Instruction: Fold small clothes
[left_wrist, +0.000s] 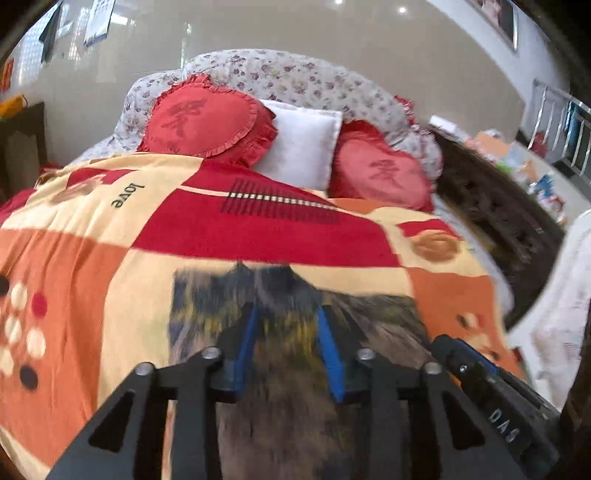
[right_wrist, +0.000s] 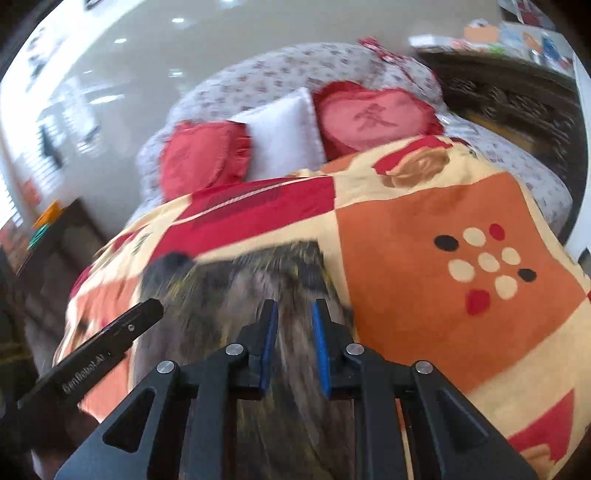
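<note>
Folding is mid-step, I judge: my left tool (left_wrist: 286, 314) and right tool (right_wrist: 293, 308), both partly spread, hover over the dark blurred garment (left_wrist: 295, 332) on the bed's blanket (left_wrist: 92, 240), which I must next pinch by an edge.

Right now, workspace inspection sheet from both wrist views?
Surface: bed under a patchwork blanket in red, orange and cream.
Job's things: dark blurred garment on the blanket, in front of both grippers.
Clutter: two red heart cushions, a white pillow at the head.
Grippers: left gripper and right gripper have fingers apart, over the garment; grip unclear.
Cables: nothing seen.
Surroundings: floral headboard, dark wooden furniture beside the bed.
</note>
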